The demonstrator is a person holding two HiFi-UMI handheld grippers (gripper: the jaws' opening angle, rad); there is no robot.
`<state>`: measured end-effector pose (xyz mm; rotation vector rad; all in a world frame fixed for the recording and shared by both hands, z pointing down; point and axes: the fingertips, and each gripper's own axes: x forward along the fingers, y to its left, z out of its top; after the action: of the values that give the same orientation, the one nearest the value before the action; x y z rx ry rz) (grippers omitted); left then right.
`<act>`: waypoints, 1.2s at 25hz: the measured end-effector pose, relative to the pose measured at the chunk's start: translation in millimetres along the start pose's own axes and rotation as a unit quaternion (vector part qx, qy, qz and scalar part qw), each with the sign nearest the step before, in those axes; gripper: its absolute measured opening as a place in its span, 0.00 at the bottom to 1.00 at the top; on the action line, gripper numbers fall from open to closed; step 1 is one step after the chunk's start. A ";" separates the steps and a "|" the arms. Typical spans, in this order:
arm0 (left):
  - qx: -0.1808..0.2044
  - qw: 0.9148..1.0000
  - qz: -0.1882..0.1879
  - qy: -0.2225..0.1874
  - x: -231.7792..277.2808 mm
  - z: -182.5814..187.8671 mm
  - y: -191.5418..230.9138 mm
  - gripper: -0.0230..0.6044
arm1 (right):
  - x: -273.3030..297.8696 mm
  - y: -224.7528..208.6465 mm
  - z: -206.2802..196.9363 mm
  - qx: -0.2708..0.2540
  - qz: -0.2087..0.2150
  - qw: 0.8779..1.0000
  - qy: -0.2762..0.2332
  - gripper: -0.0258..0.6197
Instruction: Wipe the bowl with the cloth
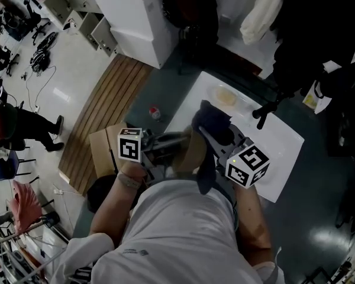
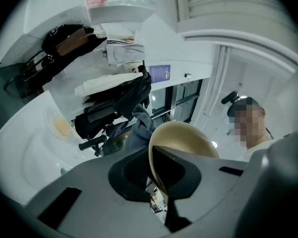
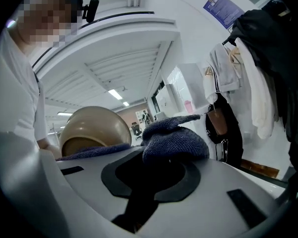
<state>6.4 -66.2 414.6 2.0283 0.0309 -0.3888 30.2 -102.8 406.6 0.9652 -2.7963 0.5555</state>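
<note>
Both forearms are reaching forward side by side, the left gripper [image 2: 161,181] clamping the tilted bowl [image 2: 188,138] by its rim, the right gripper [image 3: 154,178] pinching the cloth [image 3: 175,140] just beside that bowl.

**Smooth bowl, rough cloth**

The bowl [image 2: 188,138] looks smooth with a dull sheen. The cloth [image 3: 176,140] is nubby, matt terry. The counter [image 1: 278,141] is smooth white, slightly glossy. Left of the counter lies a slatted wooden panel [image 1: 109,105].
</note>
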 end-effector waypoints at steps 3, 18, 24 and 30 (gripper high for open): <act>-0.006 1.000 0.000 -0.015 -3.5 5.3 0.7 0.07 | 2.7 4.0 -10.2 0.000 0.002 1.000 0.013 0.14; 0.074 0.982 0.148 -0.089 -15.4 44.0 41.0 0.07 | -31.3 -18.5 -29.8 -0.021 -0.082 0.996 0.013 0.15; 0.222 0.941 0.250 -0.046 -8.7 52.0 52.3 0.07 | -64.5 -41.1 -17.6 -0.043 -0.155 0.987 -0.032 0.15; 0.306 0.910 0.279 -0.028 3.8 62.1 47.9 0.07 | -90.1 -51.4 -9.2 -0.056 -0.200 0.976 -0.058 0.14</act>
<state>2.9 -143.4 428.5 2.5089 -0.7807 -0.0860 132.9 -85.4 408.8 1.5242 -2.5807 0.2905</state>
